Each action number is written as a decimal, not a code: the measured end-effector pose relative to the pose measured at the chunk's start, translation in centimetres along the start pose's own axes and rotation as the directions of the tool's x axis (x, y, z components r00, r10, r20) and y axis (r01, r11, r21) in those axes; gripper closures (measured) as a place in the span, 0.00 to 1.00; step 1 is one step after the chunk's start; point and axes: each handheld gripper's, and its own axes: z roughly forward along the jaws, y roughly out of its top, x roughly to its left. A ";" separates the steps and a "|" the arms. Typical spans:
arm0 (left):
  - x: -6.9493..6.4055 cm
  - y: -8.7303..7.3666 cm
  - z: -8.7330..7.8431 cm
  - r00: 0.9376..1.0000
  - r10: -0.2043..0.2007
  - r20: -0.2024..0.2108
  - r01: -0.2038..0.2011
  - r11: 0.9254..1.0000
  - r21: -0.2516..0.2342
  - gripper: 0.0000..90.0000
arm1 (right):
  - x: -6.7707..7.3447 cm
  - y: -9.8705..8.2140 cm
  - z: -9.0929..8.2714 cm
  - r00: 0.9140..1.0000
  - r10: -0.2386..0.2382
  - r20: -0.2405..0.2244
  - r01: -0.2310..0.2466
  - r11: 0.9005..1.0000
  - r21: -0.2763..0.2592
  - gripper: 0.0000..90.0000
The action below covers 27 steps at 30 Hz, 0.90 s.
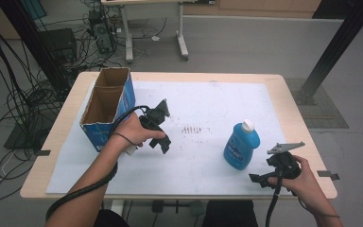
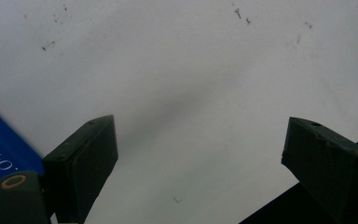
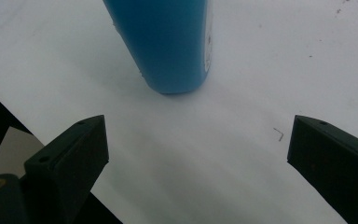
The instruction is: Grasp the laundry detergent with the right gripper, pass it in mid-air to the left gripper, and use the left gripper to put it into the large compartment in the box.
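Note:
A blue bottle point(image 1: 241, 145) with a white cap stands upright on the white sheet point(image 1: 203, 109), right of the middle. My right gripper point(image 1: 259, 178) is held low near the table's front right edge, just right of the bottle and in front of it. In the right gripper view the bottle's base point(image 3: 168, 42) stands ahead of my open right gripper point(image 3: 198, 130), apart from both jaws. My left gripper point(image 1: 163, 142) hovers beside an open blue cardboard box point(image 1: 108, 108). Its jaws stand wide open point(image 2: 200, 130) over bare sheet, with the box corner point(image 2: 0, 149) at the left.
The wooden table edge point(image 1: 312, 156) borders the sheet on all sides. Faint brown marks point(image 1: 191, 128) stain the sheet's middle. Black frame posts, cables and another table's legs stand on the floor beyond.

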 end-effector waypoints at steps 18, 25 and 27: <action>-0.4 -0.3 0.1 1.000 0.005 0.006 -0.005 1.000 -0.001 0.12 | 1.0 -0.8 1.3 0.999 -0.040 0.000 0.039 0.986 -0.163 0.05; -0.6 -0.4 0.1 1.000 0.006 0.007 -0.006 1.000 -0.006 0.12 | 1.3 -1.2 1.6 0.999 -0.034 0.009 0.035 0.968 -0.250 0.05; -0.6 -0.4 0.1 1.000 0.006 0.007 -0.006 1.000 -0.006 0.12 | 1.4 -1.2 1.6 0.999 -0.037 0.009 0.038 0.961 -0.275 0.05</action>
